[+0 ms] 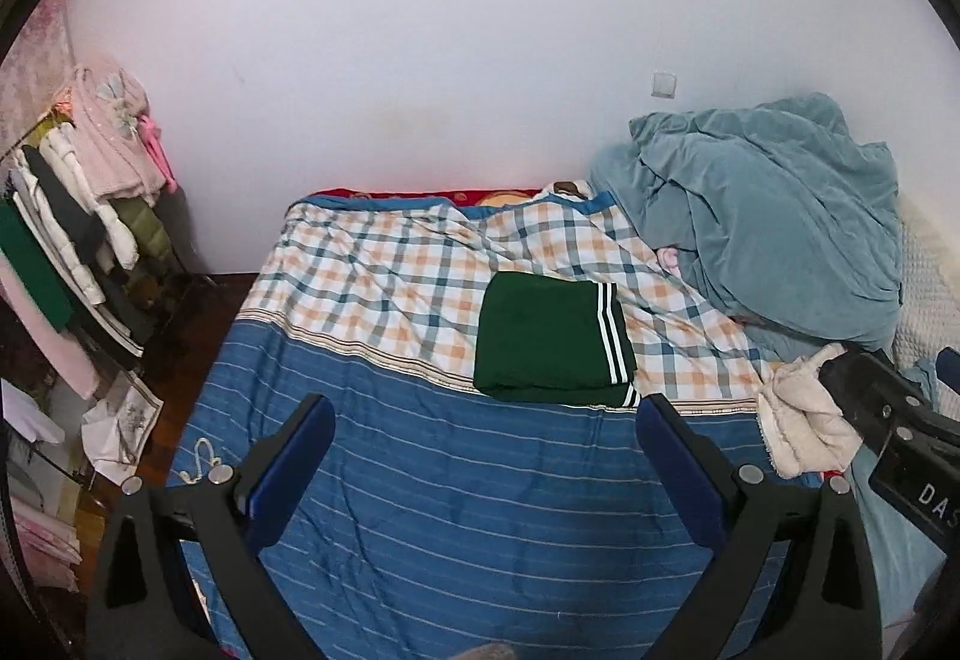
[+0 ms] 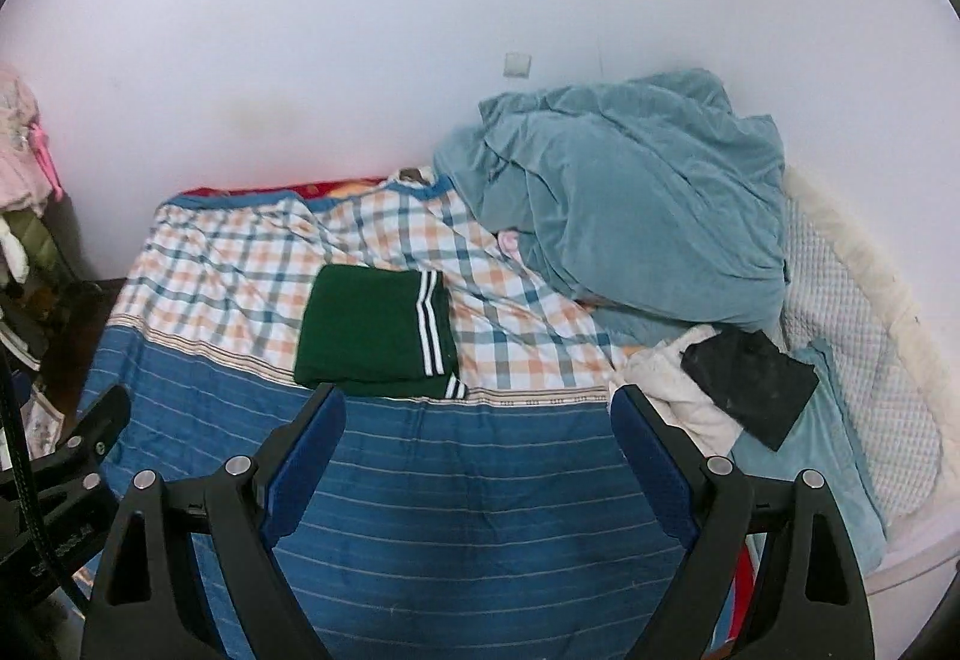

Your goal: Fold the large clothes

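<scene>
— So, where is the garment?

— A dark green garment [image 1: 549,336] with white side stripes lies folded into a neat rectangle on the bed [image 1: 420,480], straddling the seam between the checked and blue striped parts of the cover.

— And the tools?

— Both hover above the blue striped part, near the garment but not touching it. The left gripper [image 1: 486,420] has its fingers spread wide, holding nothing. The right gripper [image 2: 477,411] is spread wide too, also empty.

— Anything else nearby?

— A crumpled teal blanket [image 2: 630,198] is heaped by the wall, with a cream fleece item [image 2: 672,378] and a black cloth [image 2: 750,384] beside it.
</scene>
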`<state>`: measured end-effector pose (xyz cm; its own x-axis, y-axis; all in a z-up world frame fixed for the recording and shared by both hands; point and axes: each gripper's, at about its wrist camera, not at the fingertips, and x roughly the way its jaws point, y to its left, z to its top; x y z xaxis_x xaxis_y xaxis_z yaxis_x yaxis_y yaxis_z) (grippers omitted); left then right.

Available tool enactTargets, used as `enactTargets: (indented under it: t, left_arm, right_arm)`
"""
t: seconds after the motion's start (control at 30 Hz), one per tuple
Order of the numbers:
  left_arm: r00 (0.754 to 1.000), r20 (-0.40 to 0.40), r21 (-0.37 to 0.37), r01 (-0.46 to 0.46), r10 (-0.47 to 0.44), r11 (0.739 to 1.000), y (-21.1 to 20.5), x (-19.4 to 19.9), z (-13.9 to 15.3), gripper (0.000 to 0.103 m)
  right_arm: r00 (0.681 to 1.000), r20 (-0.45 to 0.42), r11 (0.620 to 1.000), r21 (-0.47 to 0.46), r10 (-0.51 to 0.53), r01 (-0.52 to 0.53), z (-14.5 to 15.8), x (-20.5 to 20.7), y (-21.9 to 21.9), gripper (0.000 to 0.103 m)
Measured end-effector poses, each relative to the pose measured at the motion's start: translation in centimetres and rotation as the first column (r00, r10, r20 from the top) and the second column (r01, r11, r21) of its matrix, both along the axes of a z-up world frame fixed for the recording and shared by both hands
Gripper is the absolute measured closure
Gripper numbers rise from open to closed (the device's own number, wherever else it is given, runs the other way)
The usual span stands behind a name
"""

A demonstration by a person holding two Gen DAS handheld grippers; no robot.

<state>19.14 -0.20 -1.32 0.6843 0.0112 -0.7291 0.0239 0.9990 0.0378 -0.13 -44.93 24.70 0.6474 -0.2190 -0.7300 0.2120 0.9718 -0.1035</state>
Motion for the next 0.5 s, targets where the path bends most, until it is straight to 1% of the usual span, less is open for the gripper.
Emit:
enactTargets:
  t: [0.13,0.2,0.33,0.5]
  left_arm:
    - [1.000,-0.021,-0.005,-0.021,0.021,1.000,0.4,-1.3,0.9,0.001]
    - [0.999,-0.026,0.004,-0.027,0.027,1.000,0.4,-2.0,1.3,0.001]
    - [0.999,-0.027,-0.003,-0.034,0.034,0.999,0.6,-3.0,2.0,0.001]
    - [0.999,-0.007,0.003,-0.036,0.036,0.999,0.5,-3.9,2.5,0.001]
  right_arm:
    - [0.999,0.032,1.000,0.004,0.004,-0.004,2.5,-2.6,0.7,0.012]
    - [0.999,0.038,1.000,0.006,0.006,-0.007,3.3,-3.6,0.7,0.012]
    - [0.999,0.042,1.000,0.005,0.011,-0.012,4.4,-5.1,0.8,0.011]
    - [0.999,0.045,1.000,0.020,0.022,-0.023,5.0,-6.1,0.8,0.011]
